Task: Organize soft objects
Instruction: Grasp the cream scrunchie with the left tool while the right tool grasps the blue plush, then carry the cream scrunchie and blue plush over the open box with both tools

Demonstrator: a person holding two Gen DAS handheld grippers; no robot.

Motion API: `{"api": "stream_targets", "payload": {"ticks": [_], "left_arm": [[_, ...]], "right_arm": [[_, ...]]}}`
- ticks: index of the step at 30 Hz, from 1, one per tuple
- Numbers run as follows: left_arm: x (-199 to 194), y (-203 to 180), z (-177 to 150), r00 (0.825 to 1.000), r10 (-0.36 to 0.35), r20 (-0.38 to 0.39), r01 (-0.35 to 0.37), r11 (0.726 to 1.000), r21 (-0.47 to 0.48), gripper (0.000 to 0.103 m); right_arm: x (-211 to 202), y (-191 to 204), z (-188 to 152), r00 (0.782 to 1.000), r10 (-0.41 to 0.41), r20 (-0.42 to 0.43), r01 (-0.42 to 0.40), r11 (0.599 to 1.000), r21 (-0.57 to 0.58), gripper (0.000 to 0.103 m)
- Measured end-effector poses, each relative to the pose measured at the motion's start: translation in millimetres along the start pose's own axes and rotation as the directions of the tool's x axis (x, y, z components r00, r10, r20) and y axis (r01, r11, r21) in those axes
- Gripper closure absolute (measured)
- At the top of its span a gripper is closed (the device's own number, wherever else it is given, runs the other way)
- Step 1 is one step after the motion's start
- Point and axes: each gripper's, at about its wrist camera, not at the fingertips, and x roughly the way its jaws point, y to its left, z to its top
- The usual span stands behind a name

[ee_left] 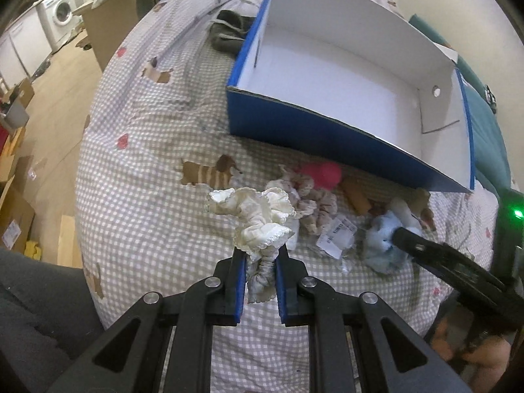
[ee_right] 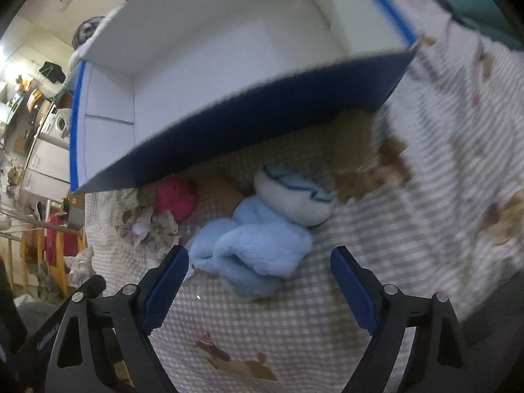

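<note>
1. Left tool (ee_left: 260, 262) is clamped on a cream frilly scrunchie (ee_left: 258, 219), lifted off the bed (ee_left: 147, 216).
2. Right tool (ee_right: 260, 275) is spread wide, gripping nothing, a fluffy blue sock (ee_right: 252, 245) between its pads.
3. Behind that, an empty blue box (ee_left: 311, 124).

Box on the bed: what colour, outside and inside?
The box is blue outside, white inside; the left wrist view shows it best.

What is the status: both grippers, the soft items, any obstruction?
Left gripper shut on cream frilly scrunchie. Right gripper open over fluffy light-blue fabric. Blue cardboard box empty; nothing blocking.
</note>
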Motion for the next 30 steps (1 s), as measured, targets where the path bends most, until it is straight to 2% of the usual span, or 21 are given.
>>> {"api": "stream_targets", "payload": {"ticks": [2,5,7,8,9,10,13,21,24,27,30], "left_arm": [[0.8,-1.9,-0.8,1.000,-0.005,-0.006,0.005,1.000,0.002,0.089],[4.6,-3.6,-0.3,1.000,-0.010,-0.016,0.010,1.000,-0.003,0.089],[4.5,-2.4,0.2,1.000,-0.006,-0.016,0.005,1.000,-0.007,0.089],[4.4,-2.3,0.6,1.000,-0.005,-0.017,0.004,1.000,-0.008,0.089],[4.3,-2.2,0.8,1.000,-0.007,-0.018,0.007,1.000,-0.008,0.089],[4.3,-2.0,0.9,1.000,-0.008,-0.018,0.008,1.000,-0.007,0.089],[4.2,-3.2,0.6,1.000,-0.003,-0.014,0.003,1.000,0.000,0.089],[-1.6,-0.1,0.5,0.999,0.028,0.021,-0.028,1.000,-0.014,0.089],[-13.2,-0.8,1.1,0.999,0.020,0.048,-0.020,1.000,-0.015,0.089],[-28.9,-3.4,5.1,0.998,-0.026,0.059,0.027,0.999,-0.023,0.089],[-45.1,-11.8,14.7,0.996,-0.026,0.083,0.027,1.000,-0.001,0.089]], "right_arm": [[8.5,0.5,0.3,1.000,-0.004,-0.016,0.004,1.000,0.002,0.015],[11.6,0.5,-1.4,0.999,0.017,-0.027,-0.017,1.000,0.001,0.034],[8.7,-0.8,-2.0,0.999,0.025,-0.022,-0.025,1.000,0.003,0.054],[6.1,-2.8,-3.1,0.999,0.041,-0.020,-0.040,0.999,0.006,0.060],[2.4,-4.2,-3.6,0.999,0.052,-0.016,-0.052,0.999,0.008,0.073],[-2.5,-5.8,-4.9,0.998,0.055,-0.008,-0.055,0.998,0.004,0.080],[-20.1,-4.4,-9.0,0.997,0.065,0.035,-0.064,0.998,-0.012,0.086],[-86.6,-0.3,-21.7,0.987,0.113,0.116,-0.106,0.992,-0.071,0.088],[-111.4,0.1,-24.4,0.982,0.122,0.147,-0.112,0.991,-0.076,0.088],[-140.9,5.0,-25.3,0.971,0.132,0.201,-0.117,0.990,-0.083,0.088],[-174.8,12.6,-17.3,0.958,0.150,0.246,-0.128,0.986,-0.103,0.088]]}}
